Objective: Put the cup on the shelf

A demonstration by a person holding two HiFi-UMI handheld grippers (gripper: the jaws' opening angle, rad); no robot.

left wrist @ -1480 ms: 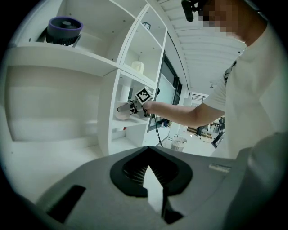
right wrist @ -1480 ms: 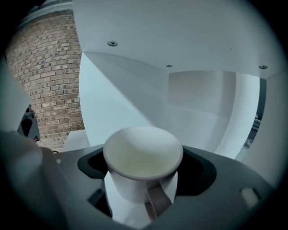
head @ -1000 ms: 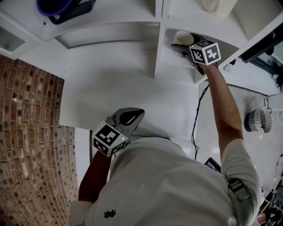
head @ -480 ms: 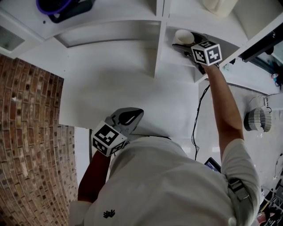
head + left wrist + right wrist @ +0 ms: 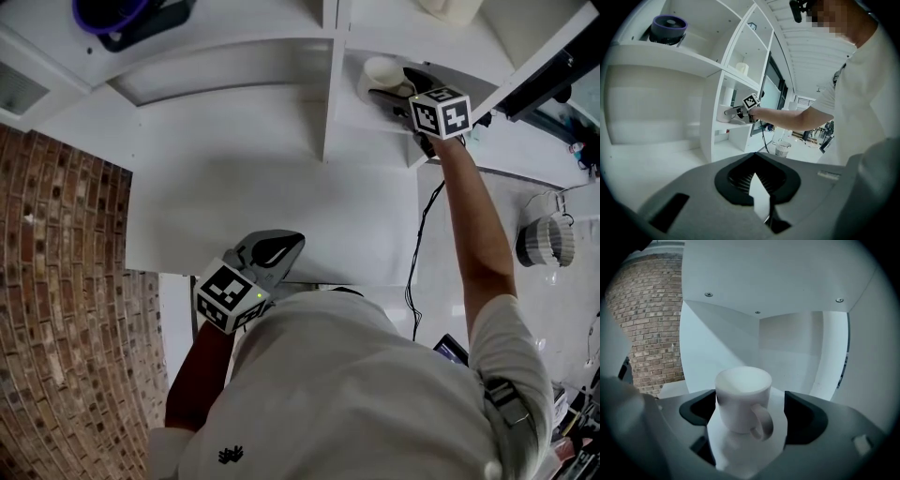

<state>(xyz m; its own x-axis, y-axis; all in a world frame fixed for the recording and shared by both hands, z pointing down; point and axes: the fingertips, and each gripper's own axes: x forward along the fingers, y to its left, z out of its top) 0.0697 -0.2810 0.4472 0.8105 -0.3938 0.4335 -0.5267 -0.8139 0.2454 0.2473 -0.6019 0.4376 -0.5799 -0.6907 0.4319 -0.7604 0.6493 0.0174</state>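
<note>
Between the spread jaws of the right gripper (image 5: pixel 751 420) we see the white ceramic cup (image 5: pixel 740 397) standing upright on the floor of a white shelf compartment (image 5: pixel 797 380). Its handle is turned toward the camera and the jaw at the view's right. These jaws have just been opening, then eased in very slightly. The cup stands between them, close beside the pad at the view's left with clear space on the handle side. We read neither pad as pressing, so the grip is released. We judge from this that the placing itself is done: the cup rests on the shelf under its own weight. What remains is to draw the gripper straight back without catching the handle. Further out, the head view shows the person's right arm (image 5: pixel 473 234) stretched to that compartment, to the right of the white upright divider (image 5: pixel 330 84). The left gripper (image 5: pixel 758 199) hangs low by the person's body, jaws closed together on nothing, well apart from the shelf
</note>
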